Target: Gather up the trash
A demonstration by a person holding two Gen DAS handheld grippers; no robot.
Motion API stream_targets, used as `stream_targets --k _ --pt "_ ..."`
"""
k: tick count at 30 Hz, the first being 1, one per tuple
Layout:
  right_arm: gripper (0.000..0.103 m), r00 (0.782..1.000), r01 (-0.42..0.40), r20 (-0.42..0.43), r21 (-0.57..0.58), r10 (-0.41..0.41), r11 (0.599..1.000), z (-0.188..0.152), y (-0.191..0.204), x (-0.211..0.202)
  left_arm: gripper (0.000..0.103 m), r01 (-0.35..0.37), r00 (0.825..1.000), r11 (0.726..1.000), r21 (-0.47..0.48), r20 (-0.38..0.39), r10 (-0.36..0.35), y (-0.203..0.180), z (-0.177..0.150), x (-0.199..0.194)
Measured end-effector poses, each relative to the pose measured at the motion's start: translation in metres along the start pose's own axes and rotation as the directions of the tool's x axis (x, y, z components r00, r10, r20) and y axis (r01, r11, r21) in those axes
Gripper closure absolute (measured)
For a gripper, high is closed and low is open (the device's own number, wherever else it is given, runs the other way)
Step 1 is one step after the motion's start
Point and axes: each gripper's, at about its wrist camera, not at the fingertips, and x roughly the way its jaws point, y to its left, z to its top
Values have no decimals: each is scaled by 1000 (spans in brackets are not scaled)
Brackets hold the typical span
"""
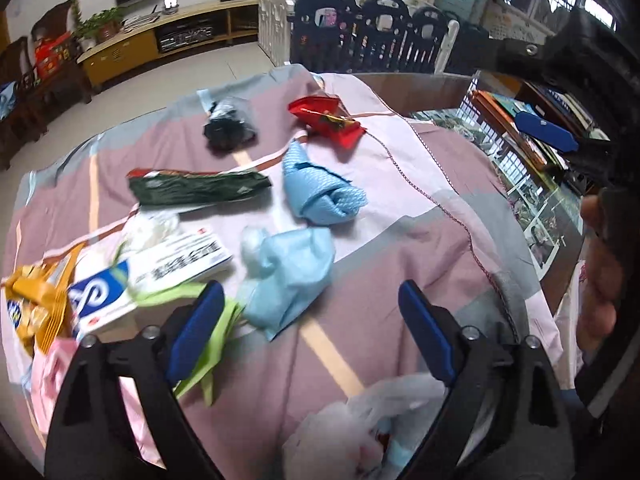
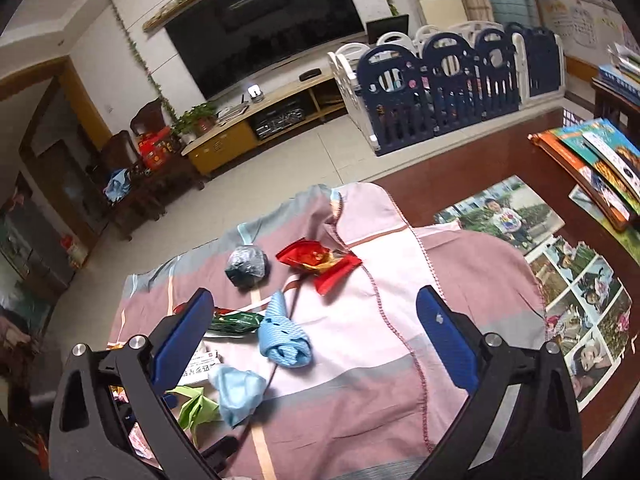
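From my left wrist cam, the left gripper (image 1: 308,316) is spread wide with nothing between its blue pads, hovering just past the crumpled light blue wad (image 1: 292,276). Everything sits on the pink and grey cloth (image 1: 400,240): a rolled blue cloth (image 1: 320,192) just beyond the wad, a green wrapper (image 1: 200,188) to its left, a red wrapper (image 1: 326,120) and a black bundle (image 1: 228,124) further off. Only this view catches the medicine boxes (image 1: 160,272), the yellow packet (image 1: 36,304), a white plastic bag (image 1: 360,432) near the lens, and a hand (image 1: 600,264).

The right wrist cam shows the right gripper (image 2: 316,316) released too, empty, framing the rolled blue cloth (image 2: 284,340). It alone shows the photos (image 2: 580,300) and books (image 2: 596,160) right of the cloth.
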Motion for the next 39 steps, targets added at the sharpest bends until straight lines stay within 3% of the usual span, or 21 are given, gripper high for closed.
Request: stream_targets --k 5,7,9,11,13,15,17,18,21,23,25,27,28,29,31,33,36,38,39 --pt "4 999 5 -51 -20 -6 1000 -4 -5 17 18 -52 996 998 -25 -68 50 3 17 40" --pt "5 998 8 -69 -30 -10 1000 -7 -5 24 33 -69 992 996 -52 -108 63 11 18 55" --pt "9 996 5 -88 -48 -9 999 -10 -3 30 75 -75 991 995 -64 -120 67 15 18 61" --pt "12 994 14 -107 -79 -23 997 -14 2 36 83 -57 995 995 -82 -87 50 20 19 51" --pt "19 992 23 -120 -101 -35 995 -16 5 43 83 -29 999 991 -130 -17 27 31 21 23" --pt "25 989 17 -147 -114 -34 993 -19 8 54 83 50 995 984 -173 92 -34 44 23 -21" --pt "33 981 3 -192 -150 -32 989 -23 17 71 83 102 974 977 -189 220 -59 57 19 -66" --pt "34 974 -9 -223 -186 -34 983 -28 27 83 83 98 954 976 -194 297 -37 65 12 -94" --pt "35 961 -26 -271 -275 -52 961 -41 52 113 83 66 908 976 -208 419 28 76 -9 -144" --pt "38 953 -21 -295 -313 -76 949 -46 63 131 83 57 878 969 -241 474 66 88 -32 -170" --pt "49 940 -16 -327 -323 -95 946 -49 66 147 83 82 857 957 -277 509 74 100 -57 -186" --pt "58 924 -9 -363 -334 -120 943 -56 68 159 83 67 862 953 -297 499 95 106 -82 -193" --pt "69 922 -12 -365 -355 -127 935 -60 72 159 83 39 864 952 -304 489 120 107 -91 -193" --pt "78 925 -10 -356 -373 -133 928 -62 75 155 83 -4 866 948 -317 472 162 108 -102 -194" --pt "82 934 -17 -338 -374 -119 927 -60 78 139 83 -62 874 932 -357 432 223 113 -123 -192" --pt "83 949 -27 -303 -360 -89 933 -56 80 106 85 -44 874 911 -409 426 234 122 -139 -199" --pt "83 983 -78 -186 -394 3 916 -61 95 29 85 -15 844 911 -412 484 233 122 -153 -218" --pt "83 993 -88 -104 -431 48 898 -79 104 -22 85 -2 825 916 -400 518 228 117 -160 -230" --pt "83 995 -98 -72 -441 73 892 -93 104 -44 85 -10 807 920 -393 540 239 112 -164 -236"
